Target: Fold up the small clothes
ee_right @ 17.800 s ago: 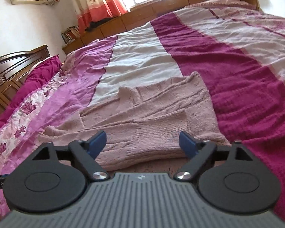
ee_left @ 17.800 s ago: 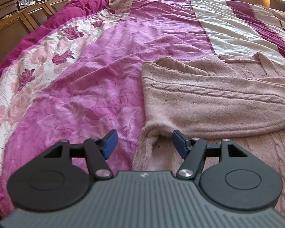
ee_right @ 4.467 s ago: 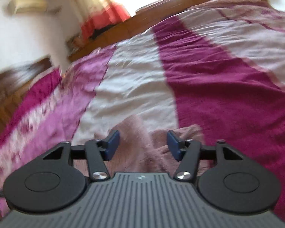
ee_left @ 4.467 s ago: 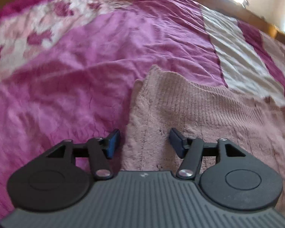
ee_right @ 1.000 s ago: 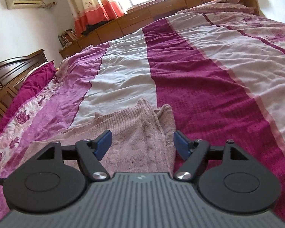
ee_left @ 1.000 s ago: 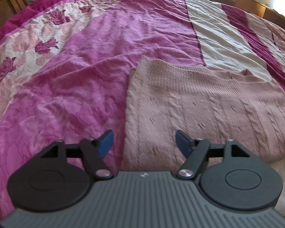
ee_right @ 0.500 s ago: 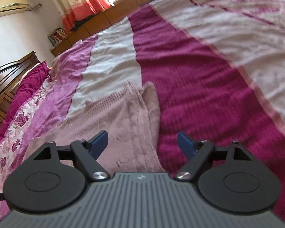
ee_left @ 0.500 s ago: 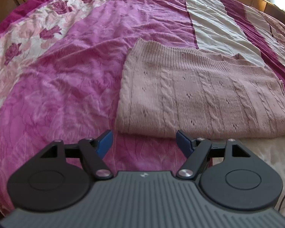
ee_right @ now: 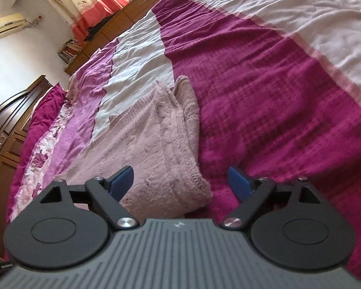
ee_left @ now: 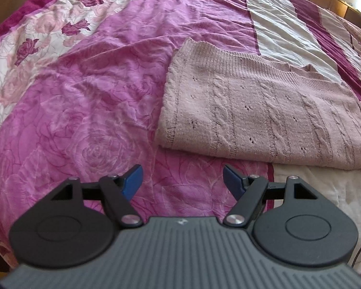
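Observation:
A dusty-pink cable-knit sweater (ee_left: 260, 110) lies folded into a flat rectangle on the bed. In the right wrist view it (ee_right: 156, 149) stretches away from the near right corner. My left gripper (ee_left: 183, 180) is open and empty, held back from the sweater's near folded edge, over the bedspread. My right gripper (ee_right: 181, 180) is open and empty, with the sweater's near right corner between its blue fingertips (ee_right: 122, 178), and I cannot tell if they touch it.
The bed is covered by a magenta, pink and white striped bedspread (ee_left: 89, 91) with a rose print at the left. A dark wooden headboard (ee_right: 7, 130) stands at the left. Low wooden cabinets (ee_right: 122, 16) and a curtain run along the far side.
Both grippers have pulled back from the sweater. The left one now sits clear of its near edge. The right view has tilted and drawn back to the corner.

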Motion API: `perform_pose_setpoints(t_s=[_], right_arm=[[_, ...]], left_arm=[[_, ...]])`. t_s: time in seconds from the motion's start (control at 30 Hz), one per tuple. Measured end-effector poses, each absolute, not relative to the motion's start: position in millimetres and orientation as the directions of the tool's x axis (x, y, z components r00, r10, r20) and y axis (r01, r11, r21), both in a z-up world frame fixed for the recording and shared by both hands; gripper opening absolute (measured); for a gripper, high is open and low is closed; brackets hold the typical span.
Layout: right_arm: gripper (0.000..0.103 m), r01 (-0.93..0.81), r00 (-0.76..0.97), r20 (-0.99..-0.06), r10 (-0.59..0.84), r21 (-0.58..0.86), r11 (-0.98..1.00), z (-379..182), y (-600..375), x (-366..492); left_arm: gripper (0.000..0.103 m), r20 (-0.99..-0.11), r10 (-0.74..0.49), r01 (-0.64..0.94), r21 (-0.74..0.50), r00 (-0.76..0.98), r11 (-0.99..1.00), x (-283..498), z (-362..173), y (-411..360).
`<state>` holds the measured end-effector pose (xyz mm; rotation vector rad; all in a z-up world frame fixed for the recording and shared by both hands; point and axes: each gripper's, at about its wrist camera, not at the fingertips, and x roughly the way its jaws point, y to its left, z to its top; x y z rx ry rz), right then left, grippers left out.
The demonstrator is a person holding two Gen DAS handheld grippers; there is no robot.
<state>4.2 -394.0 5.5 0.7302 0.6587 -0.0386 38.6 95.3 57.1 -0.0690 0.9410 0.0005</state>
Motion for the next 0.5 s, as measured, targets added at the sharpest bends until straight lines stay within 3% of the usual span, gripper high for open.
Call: perform_pose_setpoints(t_s=[0.5], right_arm=[[0.091, 0.191, 0.818, -0.489, 0.303, 0.728, 0.659, -2.6, -385.7, 22.8]], left_arm=[[0.075, -0.818, 0.009, -0.05, -0.024, 0.575, 0.998, 38.6, 57.7, 88.6]])
